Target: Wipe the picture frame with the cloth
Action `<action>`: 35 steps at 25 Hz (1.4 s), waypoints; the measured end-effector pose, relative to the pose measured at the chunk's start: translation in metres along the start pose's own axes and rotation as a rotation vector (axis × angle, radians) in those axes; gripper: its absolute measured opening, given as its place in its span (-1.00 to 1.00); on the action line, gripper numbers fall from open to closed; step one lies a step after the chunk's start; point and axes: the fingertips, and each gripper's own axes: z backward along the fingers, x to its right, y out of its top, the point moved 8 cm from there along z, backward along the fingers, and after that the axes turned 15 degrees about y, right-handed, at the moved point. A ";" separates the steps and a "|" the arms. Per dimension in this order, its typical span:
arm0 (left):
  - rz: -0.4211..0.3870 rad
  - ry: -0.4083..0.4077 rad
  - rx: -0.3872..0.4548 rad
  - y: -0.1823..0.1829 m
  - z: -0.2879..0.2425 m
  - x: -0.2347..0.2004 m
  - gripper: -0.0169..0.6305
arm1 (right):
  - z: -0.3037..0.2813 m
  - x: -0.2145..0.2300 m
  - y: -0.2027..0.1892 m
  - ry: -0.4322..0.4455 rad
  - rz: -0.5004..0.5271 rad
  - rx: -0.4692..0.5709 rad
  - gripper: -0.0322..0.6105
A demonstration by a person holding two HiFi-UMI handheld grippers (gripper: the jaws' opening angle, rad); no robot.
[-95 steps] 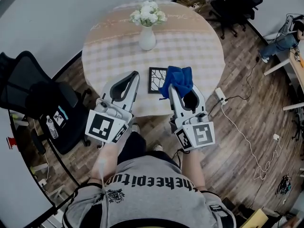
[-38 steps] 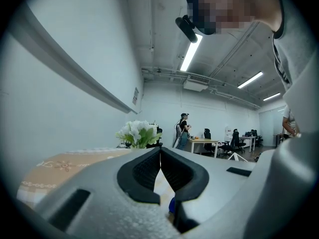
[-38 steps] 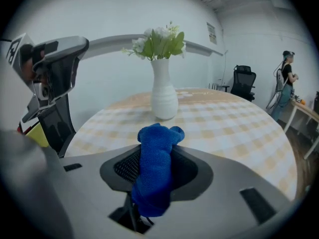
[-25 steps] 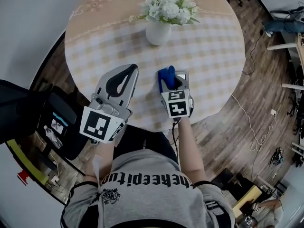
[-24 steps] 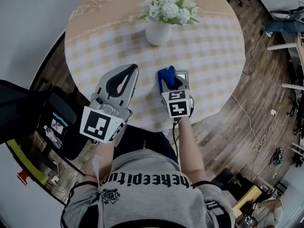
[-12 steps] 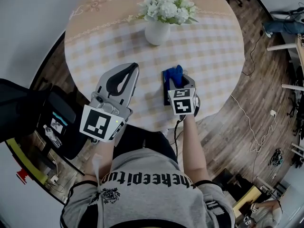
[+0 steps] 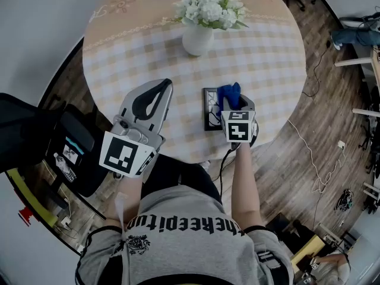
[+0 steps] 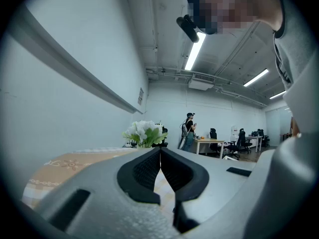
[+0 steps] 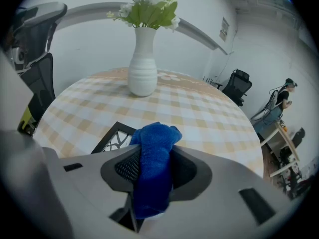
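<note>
The round checked worktop (image 7: 119,58) is carrying the job. Above its near edge the left gripper (image 7: 160,86) is hanging idle, jaws pressed together on nothing. The right gripper (image 7: 230,103), jaws pinching the blue cloth (image 7: 228,94), is sliding rightward over the flat-lying picture frame (image 7: 209,108), baring its left side, so a wiping stroke is probably running. The shirt print (image 7: 184,225) is showing upside down, roughly "thekeepitu".

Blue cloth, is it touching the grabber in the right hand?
Touching. The right gripper view shows the blue cloth pinched between the closed jaws of the right gripper.
</note>
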 end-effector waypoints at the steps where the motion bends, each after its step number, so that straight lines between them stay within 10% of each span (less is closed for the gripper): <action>1: 0.000 0.002 0.000 0.000 0.001 0.001 -0.90 | 0.001 0.001 -0.001 -0.001 -0.003 0.004 -0.46; 35: -0.007 0.026 0.015 0.005 0.029 0.027 -0.90 | 0.012 -0.035 -0.034 0.140 -0.114 0.067 -0.46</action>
